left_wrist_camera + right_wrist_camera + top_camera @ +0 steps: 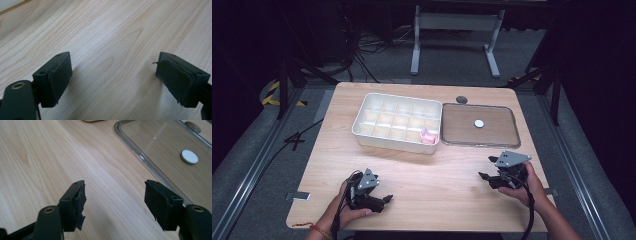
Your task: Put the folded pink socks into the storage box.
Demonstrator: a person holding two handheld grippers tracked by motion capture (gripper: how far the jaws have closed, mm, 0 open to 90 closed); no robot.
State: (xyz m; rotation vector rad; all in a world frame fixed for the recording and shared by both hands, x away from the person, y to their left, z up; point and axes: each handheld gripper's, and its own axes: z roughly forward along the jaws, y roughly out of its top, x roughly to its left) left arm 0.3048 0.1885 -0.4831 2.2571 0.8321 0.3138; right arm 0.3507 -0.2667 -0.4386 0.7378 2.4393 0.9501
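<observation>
Black grippers (pixel 387 199), grey three-cornered plates, torn pads, red wristband (pixel 319 230)

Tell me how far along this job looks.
Done: a pink item lies in a corner compartment of the white organizer tray. In hand: nothing; the left gripper and right gripper are both open, low over the table. Left, probably: the clear lid lies beside the tray.
</observation>
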